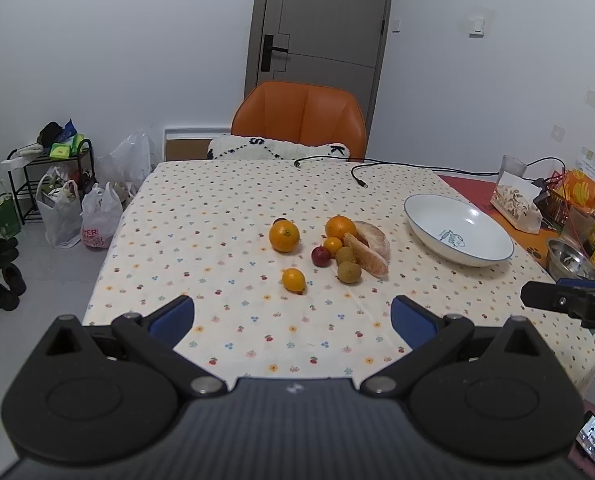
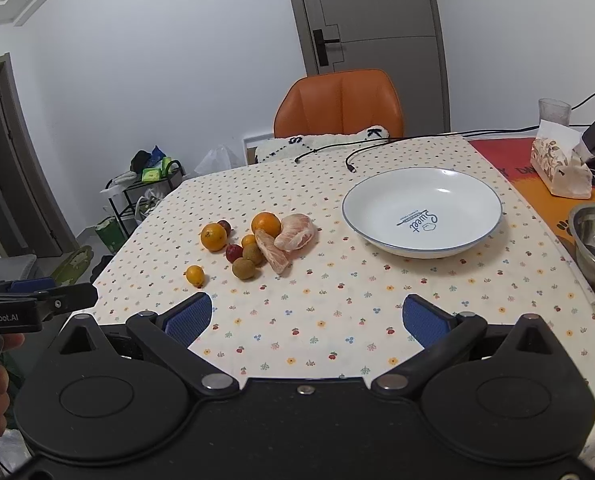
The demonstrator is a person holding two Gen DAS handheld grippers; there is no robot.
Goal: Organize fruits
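Patterned tablecloth [image 2: 337, 312] carries loose fruit [image 2: 253, 244] left of the empty plate [image 2: 421, 210]. Left gripper [image 1: 293, 322] and right gripper [image 2: 307, 318] hover near, both spread, holding nothing. Round oranges [image 1: 284, 235] may roll off if nudged; peeled segments [image 2: 293, 234] could squash.

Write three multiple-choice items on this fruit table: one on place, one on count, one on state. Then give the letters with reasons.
1. Where does the white plate sit relative to the fruit pile?
A. left
B. right
C. under it

2. How many large oranges lie on the tablecloth?
A. two
B. four
C. none

3. What is the right gripper doing?
A. gripping a kumquat
B. shut, holding nothing
C. open, holding nothing

Key: B, the plate lies right of the pomelo segments; A, one orange and another orange; C, fingers spread over bare cloth.
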